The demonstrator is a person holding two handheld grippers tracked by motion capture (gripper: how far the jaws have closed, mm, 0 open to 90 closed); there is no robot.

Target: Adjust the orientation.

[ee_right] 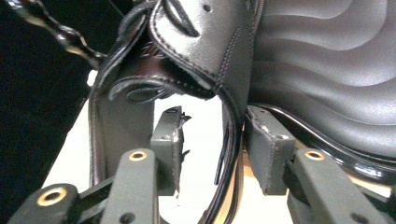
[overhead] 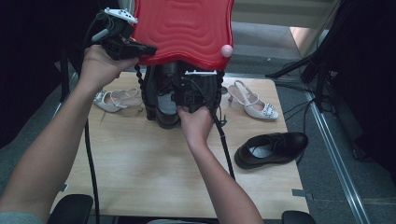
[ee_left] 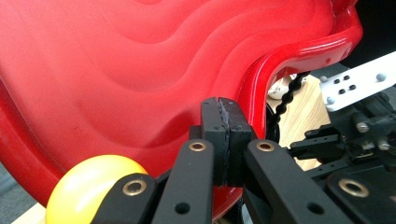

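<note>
The left hand-held gripper (overhead: 140, 49) is squeezed shut on the edge of a red lid (overhead: 187, 28), holding it up at 12 o'clock over the bench (overhead: 154, 177). Under the lid, the right hand-held gripper (overhead: 187, 95) has its jaws wide apart around the side of a black shoe (ee_right: 205, 42), with one jaw inside it. Another black shoe (overhead: 271, 149) lies at 4 o'clock. White heels (overhead: 254, 105) lie at 2 o'clock.

Your light wooden surface (overhead: 140, 172) carries a white heeled sandal (overhead: 113, 99) at far left, its mate (overhead: 254, 103) at far right, a black shoe (overhead: 272, 149) near right, and a black bag (overhead: 163, 95) mid-back.
</note>
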